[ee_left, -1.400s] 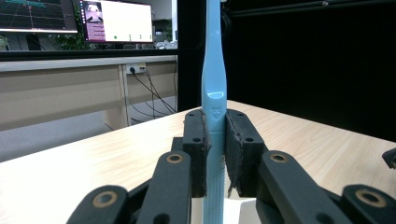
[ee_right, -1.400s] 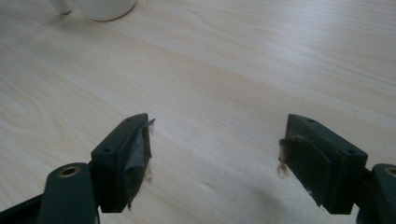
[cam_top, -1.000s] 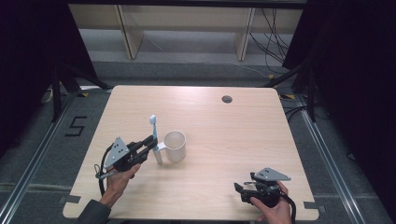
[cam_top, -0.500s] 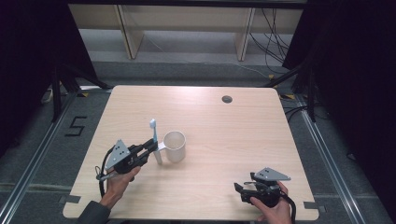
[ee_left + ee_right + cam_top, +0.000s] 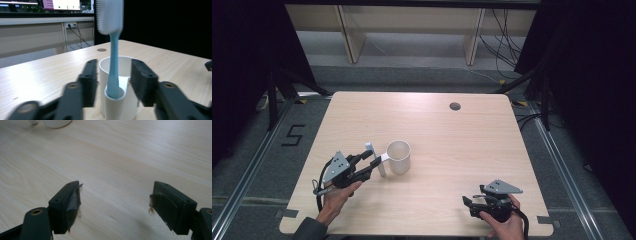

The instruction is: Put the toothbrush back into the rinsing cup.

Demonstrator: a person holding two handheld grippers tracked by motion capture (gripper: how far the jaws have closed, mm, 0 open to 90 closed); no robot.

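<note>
A "5" (image 5: pixel 292 135) is marked on the floor left of the table (image 5: pixel 447 130). The left gripper (image 5: pixel 371 163) sits released, jaws apart either side of the white cup's (image 5: pixel 398 156) side holder, where a blue toothbrush (image 5: pixel 112 50) stands upright. The right gripper (image 5: pixel 468 206) rests spread wide near the table's front right edge.

Cups: you had one white cup (image 5: pixel 398 156) with a side holder.
Toothbrushes: you had one, blue (image 5: pixel 113 47).
Grippers: you held two, left gripper (image 5: pixel 371 164) and right gripper (image 5: pixel 468 205).
Tables: one table (image 5: pixel 452 145).
</note>
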